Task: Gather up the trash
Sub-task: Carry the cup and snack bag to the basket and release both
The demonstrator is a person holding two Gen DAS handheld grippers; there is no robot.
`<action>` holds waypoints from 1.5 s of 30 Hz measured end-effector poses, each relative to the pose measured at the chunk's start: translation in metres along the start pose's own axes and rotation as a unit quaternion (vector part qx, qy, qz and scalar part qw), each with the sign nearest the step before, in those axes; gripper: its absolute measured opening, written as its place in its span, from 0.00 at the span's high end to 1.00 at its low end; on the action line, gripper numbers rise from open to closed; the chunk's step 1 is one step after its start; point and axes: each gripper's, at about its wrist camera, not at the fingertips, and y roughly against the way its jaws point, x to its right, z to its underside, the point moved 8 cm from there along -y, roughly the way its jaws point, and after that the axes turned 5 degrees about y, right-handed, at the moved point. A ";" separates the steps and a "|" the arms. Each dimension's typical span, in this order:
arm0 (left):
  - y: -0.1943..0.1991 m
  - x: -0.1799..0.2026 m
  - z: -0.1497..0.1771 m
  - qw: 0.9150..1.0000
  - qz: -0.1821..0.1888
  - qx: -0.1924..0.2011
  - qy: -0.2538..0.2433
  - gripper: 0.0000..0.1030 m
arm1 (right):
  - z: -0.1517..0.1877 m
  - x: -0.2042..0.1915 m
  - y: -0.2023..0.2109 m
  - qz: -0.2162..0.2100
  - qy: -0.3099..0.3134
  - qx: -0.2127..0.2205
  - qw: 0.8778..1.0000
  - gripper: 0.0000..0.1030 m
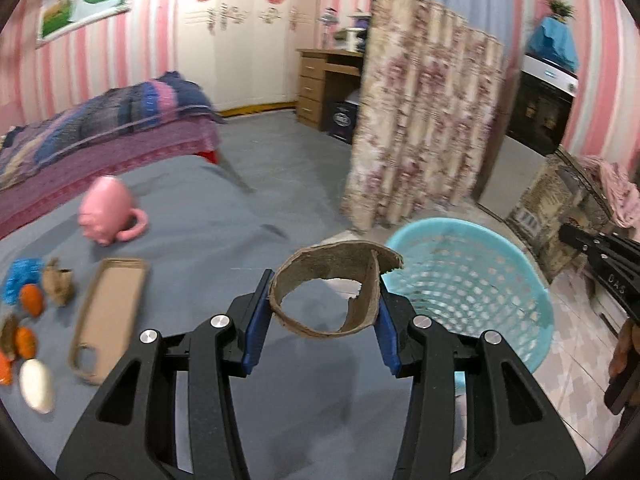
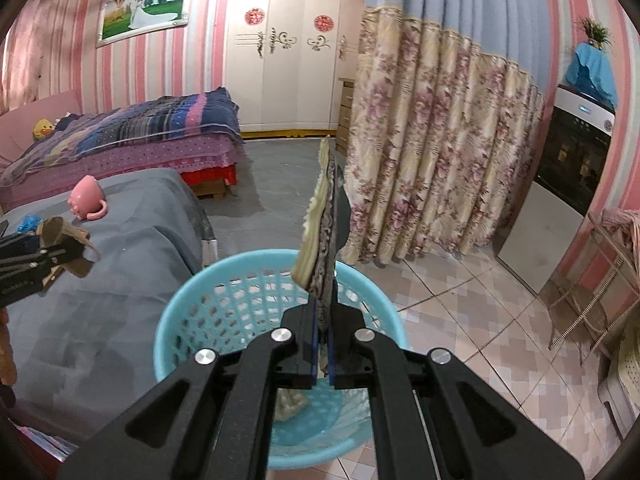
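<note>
Left wrist view, held item: the left gripper [image 1: 326,312] has its jaws clenched on a torn cardboard ring [image 1: 332,286], pads pressing on both sides of it.
Left wrist view, position: the ring hangs over the edge of the grey surface [image 1: 224,216], just beside the near rim of the blue basket [image 1: 472,280], not yet over its opening.
Left wrist view, remaining trash: a flat cardboard tray [image 1: 106,316], crumpled brown paper [image 1: 58,286], a blue wad [image 1: 22,280] and some orange and white pieces lie on the surface; a pink cup [image 1: 110,212] sits further back.
Right wrist view, held item: the right gripper [image 2: 325,344] has its jaws clenched tight on a thin flat scrap [image 2: 324,232], cream on one face and dark patterned on the other, standing upright.
Right wrist view, position: the scrap is above the basket [image 2: 188,296], roughly over its opening; a pale piece already lies on the basket's bottom.
Step in hand: carrying both pieces to the basket for dropping, as I judge it.
Next move, right: likely just letting the jaws go, since the scrap should fall inside.
Next move, left: the ring probably needs carrying further over the rim before release, or it could land on the floor tiles [image 2: 460,320].
</note>
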 end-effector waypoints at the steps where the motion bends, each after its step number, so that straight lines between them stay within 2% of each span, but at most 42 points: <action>1: -0.006 0.008 0.001 1.000 0.008 -0.004 -0.003 0.57 | 0.002 0.003 -0.001 0.002 -0.003 -0.001 1.000 0.97; 10: -0.044 0.062 -0.002 0.998 0.037 -0.014 -0.039 0.56 | 0.022 0.033 -0.011 0.011 -0.033 -0.017 0.999 0.97; 15: -0.064 0.079 -0.002 0.998 0.045 -0.027 -0.047 0.53 | 0.029 0.036 -0.016 0.008 -0.042 -0.022 0.999 0.97; 16: -0.068 0.081 -0.001 0.997 0.044 -0.030 -0.048 0.49 | 0.030 0.035 -0.017 0.008 -0.041 -0.024 0.999 0.97; 18: -0.072 0.082 -0.002 0.998 0.043 -0.032 -0.043 0.35 | 0.031 0.034 -0.018 0.008 -0.039 -0.025 0.999 0.97; 20: -0.071 0.079 -0.004 0.998 0.043 -0.028 -0.035 0.26 | 0.030 0.032 -0.018 0.009 -0.036 -0.025 0.999 0.97; 27: -0.057 0.040 -0.015 1.000 0.004 -0.008 -0.014 0.15 | 0.030 0.025 -0.020 0.011 -0.034 -0.029 0.999 0.97; 34: -0.026 0.006 -0.021 0.999 -0.036 0.014 -0.013 0.11 | 0.034 0.006 -0.031 0.001 -0.038 -0.037 0.999 0.97; 38: -0.007 -0.012 -0.019 0.999 -0.044 0.017 -0.001 0.09 | 0.035 -0.008 -0.038 0.007 -0.026 -0.036 0.999 0.95; 39: -0.003 -0.015 -0.019 0.999 -0.045 0.018 0.001 0.09 | 0.036 -0.010 -0.040 0.011 -0.022 -0.038 0.999 0.94; 40: 0.002 -0.020 -0.019 0.999 -0.049 0.020 0.004 0.09 | 0.039 -0.013 -0.046 0.015 -0.018 -0.043 0.999 0.86; 41: 0.007 -0.025 -0.019 0.998 -0.053 0.023 0.006 0.09 | 0.040 -0.015 -0.049 0.014 -0.019 -0.045 0.999 0.65; 43: 0.018 -0.038 -0.016 0.998 -0.061 0.027 0.012 0.08 | 0.040 -0.017 -0.053 0.012 -0.021 -0.045 0.999 0.39; 45: 0.026 -0.048 -0.014 0.997 -0.065 0.030 0.018 0.07 | 0.040 -0.020 -0.055 0.025 -0.013 -0.044 0.999 0.35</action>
